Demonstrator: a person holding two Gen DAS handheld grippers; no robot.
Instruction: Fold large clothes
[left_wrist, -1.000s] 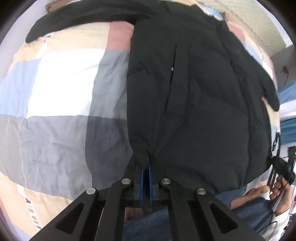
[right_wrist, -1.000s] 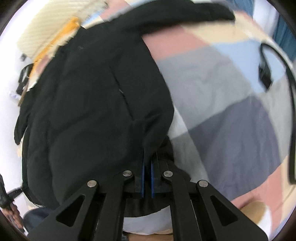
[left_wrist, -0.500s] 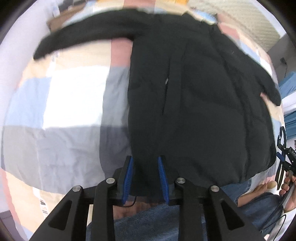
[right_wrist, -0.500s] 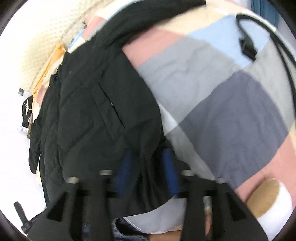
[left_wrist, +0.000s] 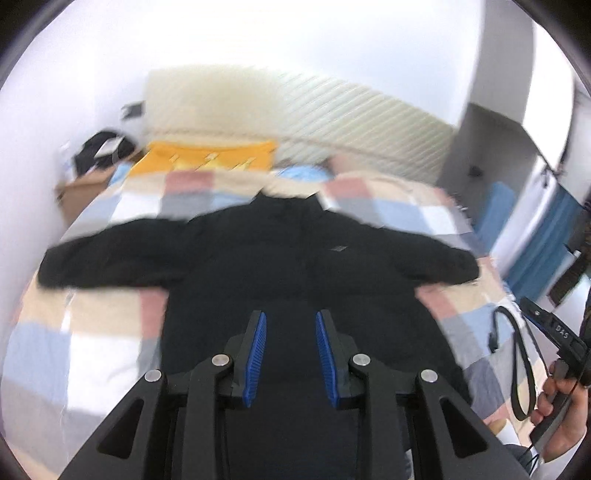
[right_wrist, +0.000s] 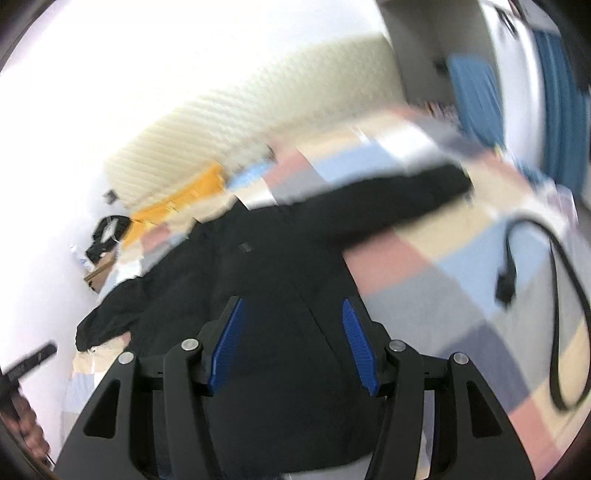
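Between the blue pads of the left gripper (left_wrist: 290, 356) nothing is held: its jaws stand apart, raised above the lower body of the black jacket (left_wrist: 258, 258) and aimed up its length toward the collar. The right gripper (right_wrist: 291, 343) is likewise spread wide and empty, hanging over the jacket's hem on the right side, tilted so that its view leans across the garment. Both tools look lifted clear of the cloth rather than pressed into it, which I judge suits a pause to survey the layout before any fold. The jacket lies flat and front up on the patchwork bedspread (left_wrist: 92, 332), collar toward the headboard (left_wrist: 295, 96), both sleeves stretched straight out to the sides; spread like this, each sleeve and side edge is easy to reach, so folding proper seems not yet begun. A black strap (right_wrist: 554, 295) lies on the bedspread to the right, well apart from the jacket. At the left view's right edge, the right hand (left_wrist: 561, 413) grips its tool's handle. Both views are blurred.
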